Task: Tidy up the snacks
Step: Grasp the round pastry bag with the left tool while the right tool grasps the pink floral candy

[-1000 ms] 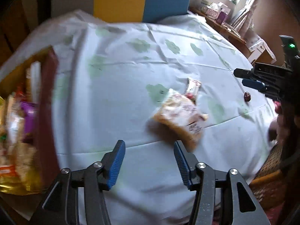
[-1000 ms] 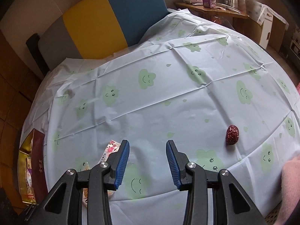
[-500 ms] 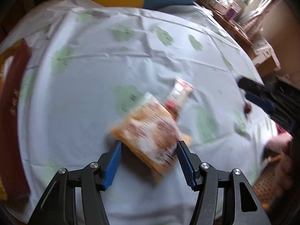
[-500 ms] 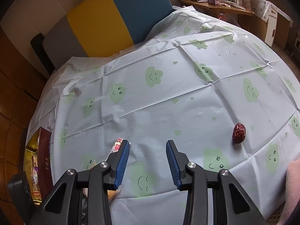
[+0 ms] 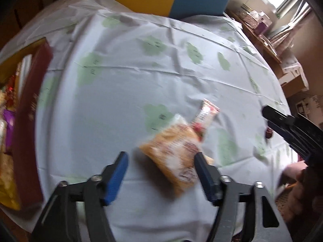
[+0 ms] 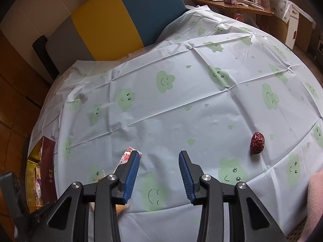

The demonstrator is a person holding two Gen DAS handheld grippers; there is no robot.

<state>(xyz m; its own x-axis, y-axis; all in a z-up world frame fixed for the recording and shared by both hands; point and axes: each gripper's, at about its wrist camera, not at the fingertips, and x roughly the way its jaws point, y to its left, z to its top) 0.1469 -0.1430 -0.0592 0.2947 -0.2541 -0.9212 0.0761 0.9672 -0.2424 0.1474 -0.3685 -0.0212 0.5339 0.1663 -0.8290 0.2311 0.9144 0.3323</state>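
I see the desk (image 6: 181,104) under its cloud-print cloth, the red box (image 5: 30,121) of snacks at its left edge. My left hand-held gripper (image 5: 161,173), jaws just widened, hangs open over the orange snack packet (image 5: 175,155); the right one (image 6: 159,173) stands open, empty. The small pink sachet (image 5: 206,115) touches the packet; a red date (image 6: 257,143) lies well apart.

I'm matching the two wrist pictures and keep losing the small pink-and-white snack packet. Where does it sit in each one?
Left wrist view: the pink-and-white packet lies right of centre, at the orange snack bag's far corner.
Right wrist view: the packet is lower left, partly behind the gripper's left finger.
Shared landmark: the red date, also in the left view.
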